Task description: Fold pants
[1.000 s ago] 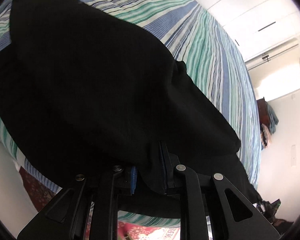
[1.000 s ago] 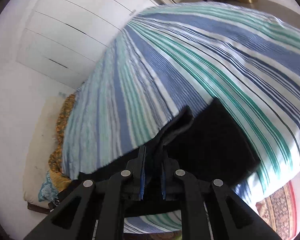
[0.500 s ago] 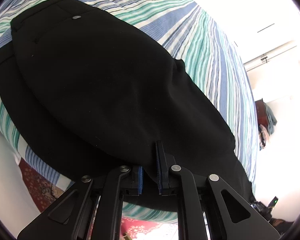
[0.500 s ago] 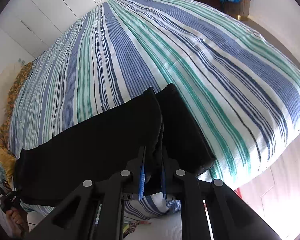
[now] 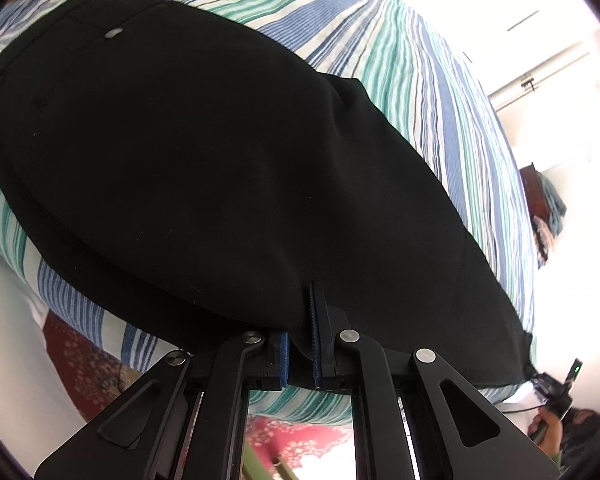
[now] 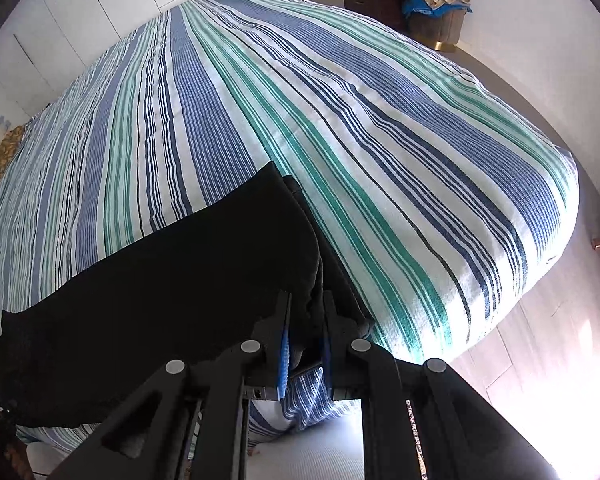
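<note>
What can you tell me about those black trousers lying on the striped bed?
The black pants look like smooth, matte woven cloth, laid lengthwise along the near edge of the striped bedspread, one layer lying over another. A small grey button sits near the waistband at the far end. The left gripper pinches the near edge of the cloth, its jaws shut on it. At the leg ends, the right gripper clamps a bunched fold. Nothing else touches them.

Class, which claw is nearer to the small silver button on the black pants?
Left. The left claw grips the near edge of the pants, with the button ahead of it. The right claw grips the hem end; no button shows there.
</note>
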The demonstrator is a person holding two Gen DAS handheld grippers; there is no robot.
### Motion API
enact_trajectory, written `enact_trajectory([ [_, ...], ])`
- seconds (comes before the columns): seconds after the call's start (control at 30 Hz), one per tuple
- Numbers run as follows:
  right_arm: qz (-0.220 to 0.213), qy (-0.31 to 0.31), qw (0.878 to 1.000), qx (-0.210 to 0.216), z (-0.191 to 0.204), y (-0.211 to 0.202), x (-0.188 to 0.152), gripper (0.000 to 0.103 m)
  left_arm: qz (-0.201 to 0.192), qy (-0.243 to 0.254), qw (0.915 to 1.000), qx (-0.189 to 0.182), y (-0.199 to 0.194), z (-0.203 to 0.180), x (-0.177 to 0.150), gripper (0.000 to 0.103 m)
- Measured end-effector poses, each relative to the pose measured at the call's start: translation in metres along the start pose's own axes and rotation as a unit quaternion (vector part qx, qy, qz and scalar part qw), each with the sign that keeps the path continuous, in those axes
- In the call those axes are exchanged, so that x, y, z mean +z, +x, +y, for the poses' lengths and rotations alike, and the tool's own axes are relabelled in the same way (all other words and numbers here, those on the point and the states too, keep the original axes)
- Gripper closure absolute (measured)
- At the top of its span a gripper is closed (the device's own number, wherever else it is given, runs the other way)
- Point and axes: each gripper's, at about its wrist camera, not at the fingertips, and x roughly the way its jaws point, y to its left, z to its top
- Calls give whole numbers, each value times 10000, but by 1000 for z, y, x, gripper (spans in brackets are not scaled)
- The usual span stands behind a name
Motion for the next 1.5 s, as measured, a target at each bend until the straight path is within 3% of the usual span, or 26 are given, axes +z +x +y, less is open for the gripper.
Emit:
enact_trajectory([
  [0.17,28,36,10000,-4,-1,3,0,90,-71,100,9998,141,-12,-4,-7,97],
  [1.1,169,115,9998,50,-1,10,2,90,79,777,9930,881,4,-23,-14,95],
  [1.2,221,127,9996,113,-2,11,2,86,137,749,9931,897,2,-23,-13,83],
  [1.3,234,236,9983,478,-10,4,1,75,115,745,9934,864,-8,-24,-17,56],
  [1.37,69,448,9964,711,-22,-8,-1,74,21,787,9915,1039,-16,-24,-21,34],
  [1.43,-90,733,9952,647,-37,-19,-2,66,-62,819,9889,1241,-24,-22,-25,33],
  [1.5,-155,891,9943,558,-51,-24,-1,65,-47,779,9884,1301,-30,-18,-27,33],
])
